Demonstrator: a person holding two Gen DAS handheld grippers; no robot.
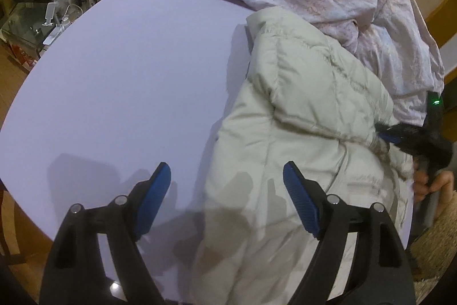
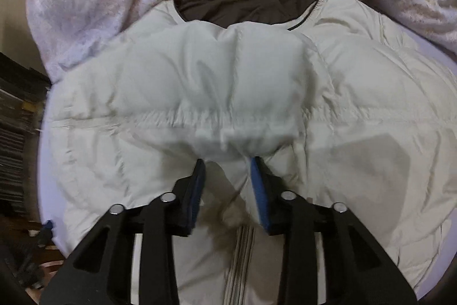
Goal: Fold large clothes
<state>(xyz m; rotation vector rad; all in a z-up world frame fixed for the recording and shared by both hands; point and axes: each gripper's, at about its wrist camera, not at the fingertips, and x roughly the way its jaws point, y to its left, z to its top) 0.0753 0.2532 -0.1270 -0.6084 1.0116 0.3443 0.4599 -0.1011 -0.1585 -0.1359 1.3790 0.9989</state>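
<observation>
Left claw released, empty, over desk. Right claw apart, sleeve bulging between pads; grip uncertain. Risk: puffy jacket springs open, fold lost.

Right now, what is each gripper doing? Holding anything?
Left gripper: jaws wide open, empty, above the table beside the puffer jacket.
Right gripper: jaws apart at a folded sleeve of the jacket; a grip cannot be told.
</observation>
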